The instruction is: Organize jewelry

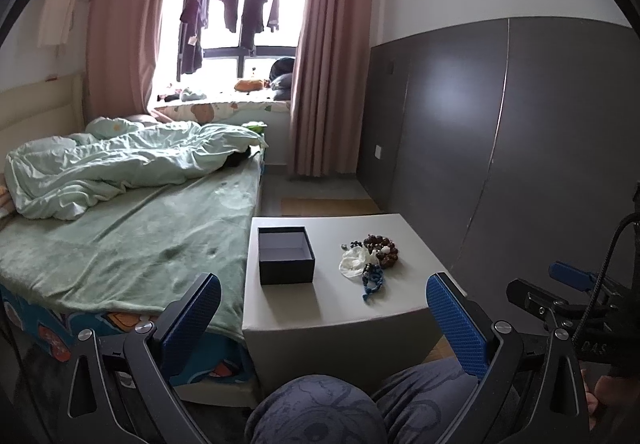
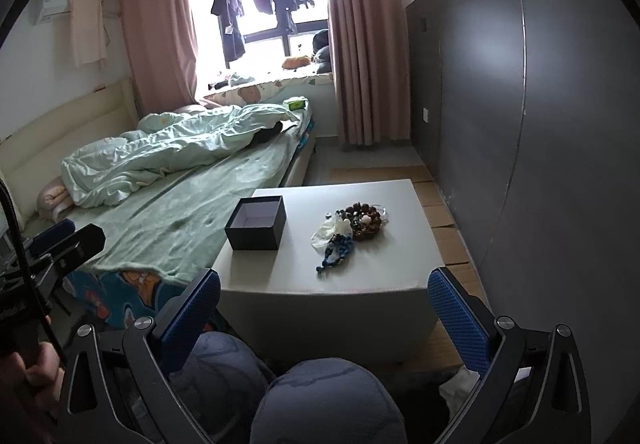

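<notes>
A: That dark box left of the beads looks like matt card, smooth pale lining.

B: Yep. The table under the box is smooth matt white. Bead bracelets glossy; blue gripper pads textured rubbery plastic, arms matt black.

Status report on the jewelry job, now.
Left hand-held gripper and right hand-held gripper open, empty, short of the table. Jewelry pile untouched beside the open empty box. Nothing in the way.
</notes>
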A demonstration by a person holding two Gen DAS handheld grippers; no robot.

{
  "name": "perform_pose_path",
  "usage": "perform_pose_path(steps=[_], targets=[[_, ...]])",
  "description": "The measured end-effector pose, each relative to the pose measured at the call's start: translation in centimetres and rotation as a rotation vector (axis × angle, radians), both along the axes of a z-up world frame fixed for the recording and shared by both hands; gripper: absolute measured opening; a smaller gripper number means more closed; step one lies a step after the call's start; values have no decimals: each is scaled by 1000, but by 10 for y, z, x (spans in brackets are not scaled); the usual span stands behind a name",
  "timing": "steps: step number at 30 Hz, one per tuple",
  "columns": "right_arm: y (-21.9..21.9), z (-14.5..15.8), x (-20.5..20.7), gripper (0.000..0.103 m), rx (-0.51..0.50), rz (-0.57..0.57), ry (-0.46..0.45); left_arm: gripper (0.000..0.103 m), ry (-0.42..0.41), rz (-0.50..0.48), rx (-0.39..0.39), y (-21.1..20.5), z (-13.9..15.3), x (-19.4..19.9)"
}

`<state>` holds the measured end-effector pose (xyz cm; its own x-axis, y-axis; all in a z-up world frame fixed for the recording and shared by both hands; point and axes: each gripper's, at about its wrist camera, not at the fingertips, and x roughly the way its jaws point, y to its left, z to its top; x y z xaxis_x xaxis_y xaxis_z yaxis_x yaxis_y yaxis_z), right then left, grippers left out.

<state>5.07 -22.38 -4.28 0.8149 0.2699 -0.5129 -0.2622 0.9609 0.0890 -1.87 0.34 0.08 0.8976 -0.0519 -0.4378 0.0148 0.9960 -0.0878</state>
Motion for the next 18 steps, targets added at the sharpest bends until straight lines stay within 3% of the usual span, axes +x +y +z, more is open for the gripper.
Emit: perform_pose_path(steps=[18], targets=[[-7, -1, -5, 103, 13, -20, -8, 103, -9, -5, -7, 0, 5, -6]])
